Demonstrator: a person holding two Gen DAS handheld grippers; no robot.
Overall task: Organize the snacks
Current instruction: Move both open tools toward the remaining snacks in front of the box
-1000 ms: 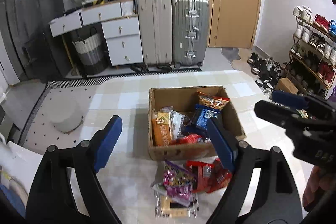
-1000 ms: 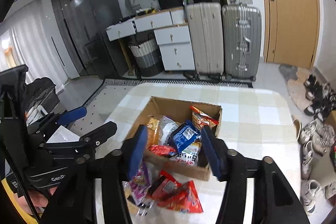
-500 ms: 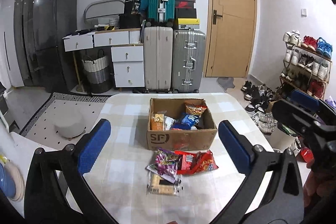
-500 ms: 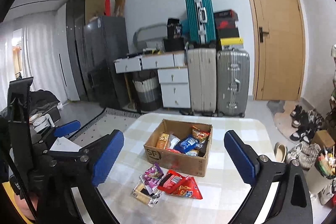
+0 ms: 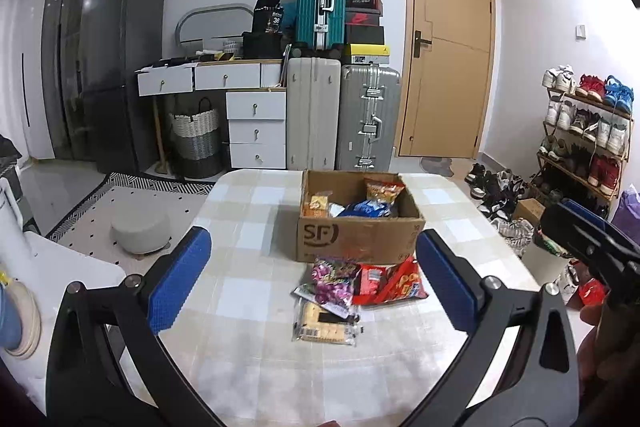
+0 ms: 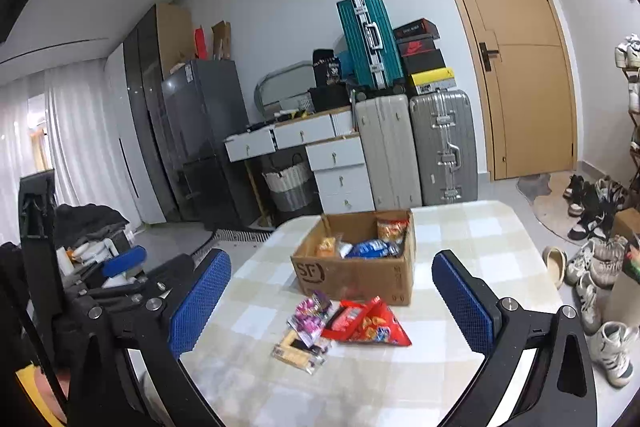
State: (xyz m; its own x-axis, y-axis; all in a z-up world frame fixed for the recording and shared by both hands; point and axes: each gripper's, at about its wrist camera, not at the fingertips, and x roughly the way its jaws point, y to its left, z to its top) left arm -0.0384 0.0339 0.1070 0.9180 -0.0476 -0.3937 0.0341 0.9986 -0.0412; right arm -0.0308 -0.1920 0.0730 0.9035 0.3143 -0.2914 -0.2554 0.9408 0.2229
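Note:
A cardboard box (image 5: 360, 239) (image 6: 356, 273) stands on the checked table (image 5: 248, 267) (image 6: 464, 227) with several snack packets inside. In front of it lie a purple packet (image 5: 334, 277) (image 6: 312, 313), red packets (image 5: 390, 281) (image 6: 368, 323) and a clear cracker pack (image 5: 324, 321) (image 6: 298, 349). My left gripper (image 5: 312, 243) is open wide and empty, well back from the snacks. My right gripper (image 6: 330, 261) is also open and empty, equally far back. Each shows in the other's view: the right gripper (image 5: 588, 247) at the right edge, the left gripper (image 6: 124, 263) at the left.
Beyond the table stand suitcases (image 5: 344, 115), a white drawer unit (image 5: 256, 131), a woven basket (image 5: 196, 135) and a dark fridge (image 5: 116, 67). A grey stool (image 5: 140, 227) sits on the floor at left. A shoe rack (image 5: 584, 131) and loose shoes (image 6: 592, 259) fill the right.
Both grippers have drawn back from the box and their jaws have spread wide. The box and loose packets now look smaller and farther away, lying as before.

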